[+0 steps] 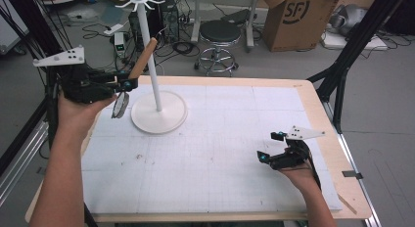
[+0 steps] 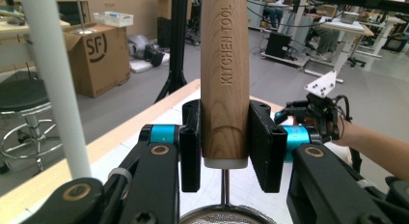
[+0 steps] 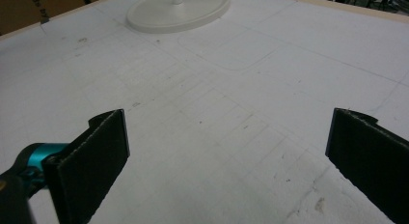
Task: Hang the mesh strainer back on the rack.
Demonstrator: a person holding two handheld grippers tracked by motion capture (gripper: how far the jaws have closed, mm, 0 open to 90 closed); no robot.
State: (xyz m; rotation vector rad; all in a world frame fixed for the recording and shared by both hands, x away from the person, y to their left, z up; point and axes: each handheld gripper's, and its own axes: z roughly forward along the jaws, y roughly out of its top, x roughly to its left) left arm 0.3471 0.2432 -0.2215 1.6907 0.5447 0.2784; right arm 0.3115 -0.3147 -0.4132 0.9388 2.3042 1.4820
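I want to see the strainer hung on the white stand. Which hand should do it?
The left. Its gripper already clamps the strainer's wooden handle right beside the stand's pole. The right gripper is open, low over the table's far side.

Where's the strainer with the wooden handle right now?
In the high view the strainer is at far left, held by the left tongs, beside the white stand's pole.

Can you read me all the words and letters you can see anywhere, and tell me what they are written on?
"KITCHEN TOOL": carved down the strainer's wooden handle, which the left tongs hold.
"SF": printed in a circle on the cardboard box on the floor behind the table; it shows in the left gripper view too.
Dark lettering on the box at the top left of the right gripper view is cut off and too blurred to read.
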